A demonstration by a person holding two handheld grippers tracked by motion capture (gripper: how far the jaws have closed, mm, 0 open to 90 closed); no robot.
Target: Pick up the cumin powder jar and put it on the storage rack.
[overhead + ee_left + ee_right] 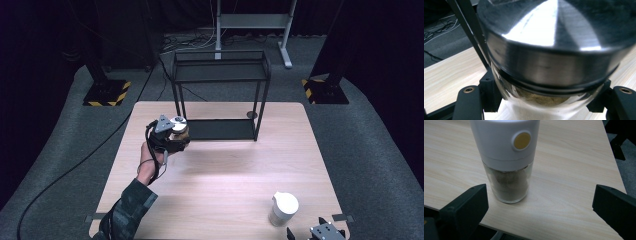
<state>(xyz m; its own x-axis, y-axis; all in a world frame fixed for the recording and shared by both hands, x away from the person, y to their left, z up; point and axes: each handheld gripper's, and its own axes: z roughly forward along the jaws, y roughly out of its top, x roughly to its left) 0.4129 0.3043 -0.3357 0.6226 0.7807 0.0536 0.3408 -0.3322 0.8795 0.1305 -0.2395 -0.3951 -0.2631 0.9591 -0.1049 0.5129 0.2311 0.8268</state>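
A glass jar point(178, 124) with a shiny metal lid and brownish contents is held above the table's left middle, with my left gripper point(175, 137) shut on it. In the left gripper view the jar point(549, 50) looms close, its glass body squeezed between the two black jaws of the left gripper point(546, 101). A white-topped spice grinder point(283, 208) stands upright near the front right edge. My right gripper point(322, 232) sits just behind it at the table's front edge. In the right gripper view the grinder point(506, 157) shows a yellow button, and the right gripper point(540, 195) is open wide, not touching it.
A black two-tier wire rack point(220, 75) stands at the far middle of the wooden table point(225, 170), its low shelf point(220, 129) just right of the held jar. One rack post point(474, 40) rises close beside the jar. Cables and stands lie on the floor beyond.
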